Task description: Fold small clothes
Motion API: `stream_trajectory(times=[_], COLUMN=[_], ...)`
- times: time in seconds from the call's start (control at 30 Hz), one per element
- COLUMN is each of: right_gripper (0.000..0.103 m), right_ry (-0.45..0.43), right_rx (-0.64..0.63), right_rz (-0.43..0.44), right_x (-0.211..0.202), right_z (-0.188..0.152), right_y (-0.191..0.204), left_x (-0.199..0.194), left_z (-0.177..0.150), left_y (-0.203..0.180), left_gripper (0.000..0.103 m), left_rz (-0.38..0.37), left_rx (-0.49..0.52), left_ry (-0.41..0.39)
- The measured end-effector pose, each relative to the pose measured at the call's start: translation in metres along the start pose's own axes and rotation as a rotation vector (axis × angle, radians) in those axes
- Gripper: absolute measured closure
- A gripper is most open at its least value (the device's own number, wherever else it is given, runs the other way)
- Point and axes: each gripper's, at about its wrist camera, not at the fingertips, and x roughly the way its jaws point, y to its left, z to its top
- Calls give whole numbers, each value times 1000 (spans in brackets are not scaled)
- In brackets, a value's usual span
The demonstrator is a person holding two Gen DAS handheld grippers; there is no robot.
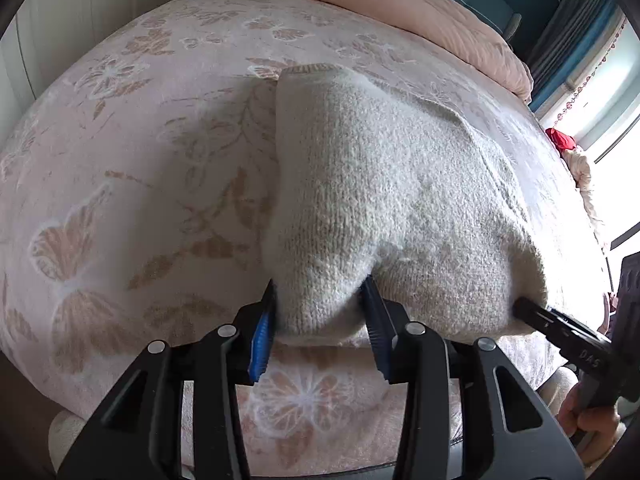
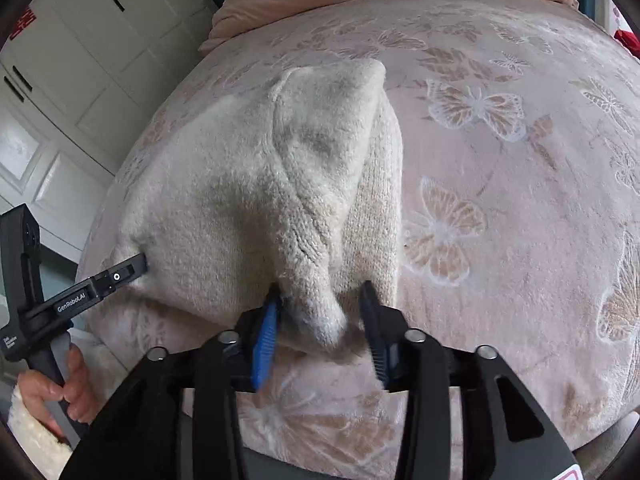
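A cream knitted garment (image 1: 380, 184) lies partly folded on the bed, with a fold standing up along its middle (image 2: 312, 152). My left gripper (image 1: 320, 292) is shut on the garment's near left edge, and the knit fills the gap between its blue pads. In the right wrist view the left gripper (image 2: 136, 266) pinches that same corner. My right gripper (image 2: 320, 300) stands open around a bunched tip of the garment; the left pad touches the knit and the right pad stands apart from it. The right gripper (image 1: 528, 312) also shows against the garment's near right edge.
The bed wears a pink cover with butterflies and flowers (image 2: 520, 200). A rolled pink quilt (image 1: 400, 0) lies along the far end. White wardrobe doors (image 2: 80, 60) stand to the left, a bright window (image 1: 612, 100) to the right. A hand (image 2: 60, 392) grips the left handle.
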Motion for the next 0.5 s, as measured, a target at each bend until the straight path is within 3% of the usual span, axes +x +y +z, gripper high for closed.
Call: stream_trajectory(times=[0.1, 0.17, 0.23, 0.3, 0.43, 0.5], right_gripper=[51, 56, 78, 89, 92, 92], right_ry=[23, 17, 8, -13, -133, -119], right_rx=[75, 68, 28, -16, -123, -145], right_rz=[39, 35, 29, 19, -7, -20], right_x=[15, 20, 19, 11, -25, -20], right_z=[-3, -2, 6, 19, 40, 44], right_y=[-9, -7, -3, 4, 28, 30], left_x=[2, 2, 3, 3, -3, -4], left_z=[0, 0, 0, 0, 1, -1], left_y=[-1, 0, 1, 0, -3, -7], left_gripper=[63, 63, 63, 63, 63, 63], left_rz=[7, 3, 1, -1, -16, -12], left_rx=[6, -1, -4, -2, -13, -10], left_ry=[1, 2, 2, 1, -14, -22])
